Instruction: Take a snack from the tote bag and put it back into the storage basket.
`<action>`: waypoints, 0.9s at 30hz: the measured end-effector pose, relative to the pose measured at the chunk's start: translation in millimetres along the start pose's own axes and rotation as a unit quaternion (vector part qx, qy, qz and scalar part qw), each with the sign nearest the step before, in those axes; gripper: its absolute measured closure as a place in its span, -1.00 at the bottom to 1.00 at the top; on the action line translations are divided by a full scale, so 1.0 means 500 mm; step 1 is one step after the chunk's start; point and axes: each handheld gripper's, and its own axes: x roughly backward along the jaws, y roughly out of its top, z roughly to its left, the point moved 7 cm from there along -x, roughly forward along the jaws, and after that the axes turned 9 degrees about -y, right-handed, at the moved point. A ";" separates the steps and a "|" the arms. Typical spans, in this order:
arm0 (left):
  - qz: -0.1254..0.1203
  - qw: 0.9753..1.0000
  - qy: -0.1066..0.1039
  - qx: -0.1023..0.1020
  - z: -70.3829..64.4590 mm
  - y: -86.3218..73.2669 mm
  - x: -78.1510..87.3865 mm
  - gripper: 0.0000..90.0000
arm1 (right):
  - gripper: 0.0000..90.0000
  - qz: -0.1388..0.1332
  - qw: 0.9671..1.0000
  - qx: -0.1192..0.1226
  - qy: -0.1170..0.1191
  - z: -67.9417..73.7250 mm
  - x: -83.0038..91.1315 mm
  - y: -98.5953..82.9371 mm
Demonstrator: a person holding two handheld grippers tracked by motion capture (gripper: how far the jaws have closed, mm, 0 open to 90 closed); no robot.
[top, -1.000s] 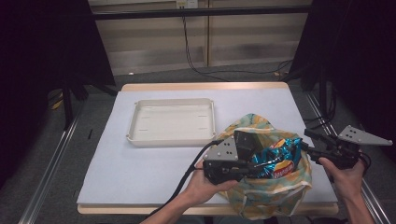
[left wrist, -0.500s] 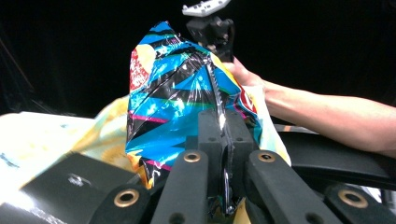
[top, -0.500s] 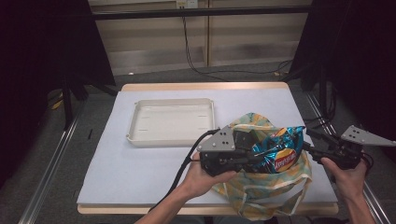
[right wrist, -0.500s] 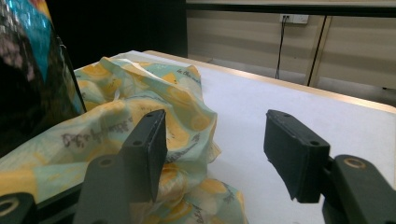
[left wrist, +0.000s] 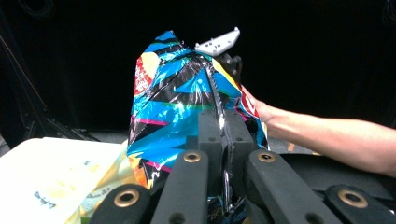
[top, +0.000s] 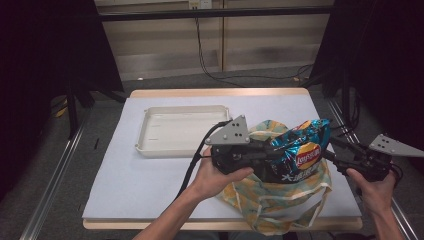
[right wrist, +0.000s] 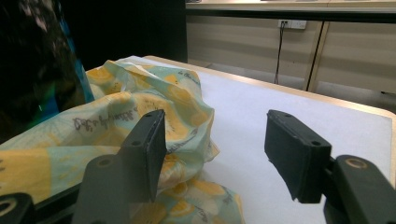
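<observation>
While the high view shows one chip bag (top: 295,155) lifted over one yellow-patterned tote bag (top: 272,202) beside one white tray (top: 177,131), the left gripper view shows the left gripper (left wrist: 223,140) clamped on its crinkled seam. The right gripper (right wrist: 215,151) hangs apart beside the tote. The chip bag is glossy blue with a red logo.

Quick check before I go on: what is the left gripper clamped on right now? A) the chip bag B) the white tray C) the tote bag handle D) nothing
A: the left gripper has its jaws shut on the blue chip bag, held above the yellow-patterned tote bag.
</observation>
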 end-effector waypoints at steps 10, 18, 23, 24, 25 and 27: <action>-0.009 1.000 0.003 -0.019 -0.005 0.049 0.010 0.96 | -0.17 -0.003 1.000 -0.003 0.002 0.005 0.002 0.003; -0.020 0.999 0.007 -0.028 -0.003 0.084 0.023 0.96 | -0.23 -0.011 1.000 0.000 0.010 0.006 0.004 0.005; -0.027 0.999 0.005 -0.029 -0.003 0.095 0.029 0.96 | -0.27 -0.019 1.000 -0.001 0.015 0.008 0.008 0.010; -0.031 0.999 0.005 -0.028 -0.003 0.098 0.030 0.96 | -0.27 -0.019 1.000 -0.005 0.015 0.008 0.008 0.010; -0.029 0.999 0.005 -0.031 -0.003 0.100 0.031 0.96 | -0.27 -0.019 1.000 -0.005 0.015 0.008 0.008 0.010; -0.032 0.999 0.004 -0.029 -0.002 0.106 0.033 0.96 | -0.28 -0.018 1.000 0.000 0.014 0.007 0.007 0.008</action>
